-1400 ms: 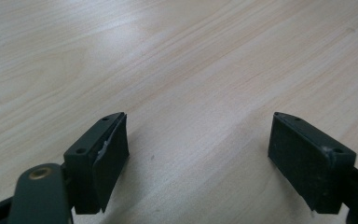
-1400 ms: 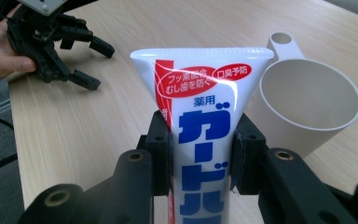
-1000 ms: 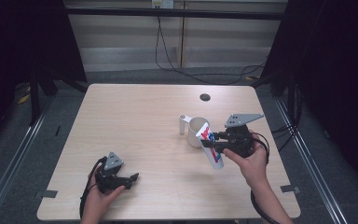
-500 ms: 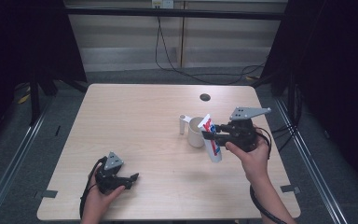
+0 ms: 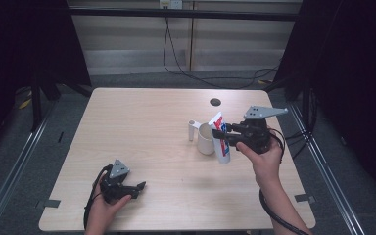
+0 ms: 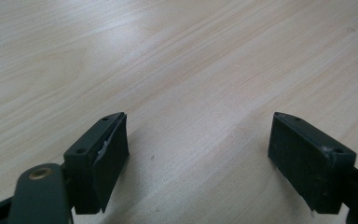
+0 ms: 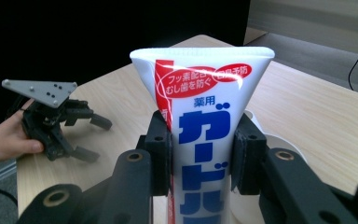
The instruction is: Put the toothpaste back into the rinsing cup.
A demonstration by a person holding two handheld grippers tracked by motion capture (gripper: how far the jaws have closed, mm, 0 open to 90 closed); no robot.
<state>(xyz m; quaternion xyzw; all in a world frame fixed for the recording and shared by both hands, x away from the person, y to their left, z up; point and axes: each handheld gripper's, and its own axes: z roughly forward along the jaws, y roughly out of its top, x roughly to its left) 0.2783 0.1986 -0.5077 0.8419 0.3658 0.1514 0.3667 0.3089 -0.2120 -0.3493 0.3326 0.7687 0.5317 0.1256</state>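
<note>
Right forearm reaching in from the lower right edge of the high view, hand (image 5: 264, 155) wrapped under the right hand-held gripper (image 5: 227, 136), held raised above the bench (image 5: 142, 127) with its grey three-cornered plate (image 5: 264, 112) uppermost and its jaws aimed leftward. Jaws pinching a white toothpaste tube (image 5: 220, 138) with red and blue print, pads pressed against both flat sides near mid-length. Seen from the right gripper view: tube (image 7: 204, 116) standing upright between the jaws, wide crimped end on top, lower part running down out of sight. In the high view, tube tilted a little, crimped end up, lower end close over the bench surface; contact with the wood impossible to judge. Just to the left of the tube, a white mug (image 5: 204, 138) upright on the bench, handle turned to the left, tube right against its rim side as seen from above. Left forearm entering at the bottom left, hand (image 5: 103, 208) cupping the left hand-held gripper (image 5: 139, 188) low at the near left part of the bench, well apart from tube and mug. Its jaws spread wide, nothing between them but bare wood (image 6: 191, 93) in the left gripper view. Small dark round spot (image 5: 215, 102) on the far part of the bench, beyond the mug.
</note>
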